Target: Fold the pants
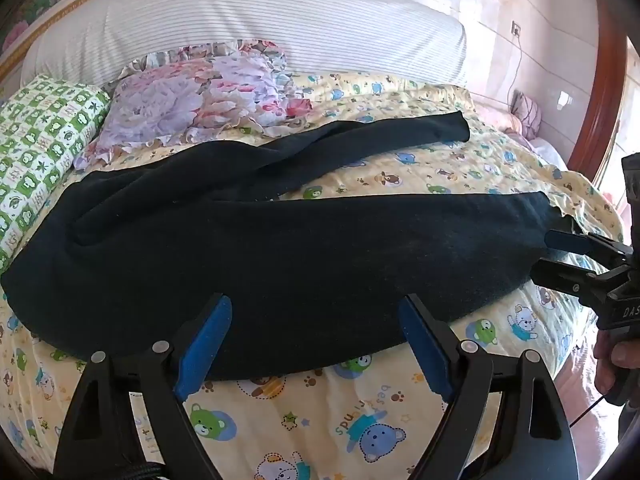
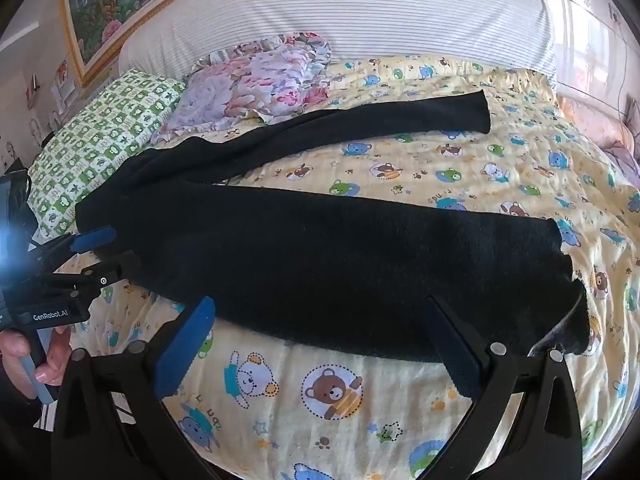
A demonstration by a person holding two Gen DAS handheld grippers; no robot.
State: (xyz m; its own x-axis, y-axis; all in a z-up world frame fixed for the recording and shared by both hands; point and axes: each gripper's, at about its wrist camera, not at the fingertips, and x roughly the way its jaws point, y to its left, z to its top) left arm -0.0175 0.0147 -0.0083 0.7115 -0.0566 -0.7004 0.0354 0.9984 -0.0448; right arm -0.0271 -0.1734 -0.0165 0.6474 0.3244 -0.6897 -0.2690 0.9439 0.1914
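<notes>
Grippers first. Left gripper [image 1: 314,314]: both blue-padded fingers [image 1: 206,350] spread wide, nothing between them, tips over the near edge of the pants [image 1: 280,256] close to the waist end. In the right wrist view the same tool [image 2: 106,248] appears at far left with its jaws parted at the waistband edge; whether the pads touch the cloth cannot be told. A hand [image 2: 24,360] wraps its grip below.

Right gripper [image 2: 320,320]: fingers also spread wide, one blue pad [image 2: 184,356] over bare bedspread, the other finger [image 2: 452,352] over the near hem of the front leg. No cloth pinched in this view. In the left wrist view the tool [image 1: 560,256] sits at the cuff end of the same leg, jaws parted with cloth edge near or between them; contact unclear.

Pants: black, lying flat and unfolded across the bedspread [image 1: 320,420], waist toward the left gripper, two legs fanned apart toward the right. Front leg broad and near the cameras; rear leg [image 1: 400,136] thinner, angling away, its cuff well apart from the front cuff.

Surroundings: yellow bedspread printed with cartoon bears. Floral pillow [image 1: 192,100] just behind the rear leg; green checked pillow [image 1: 40,132] beside it, near the waist. White striped headboard cushion [image 1: 240,20] behind. Framed picture [image 2: 120,4] on the wall. No containers visible.
</notes>
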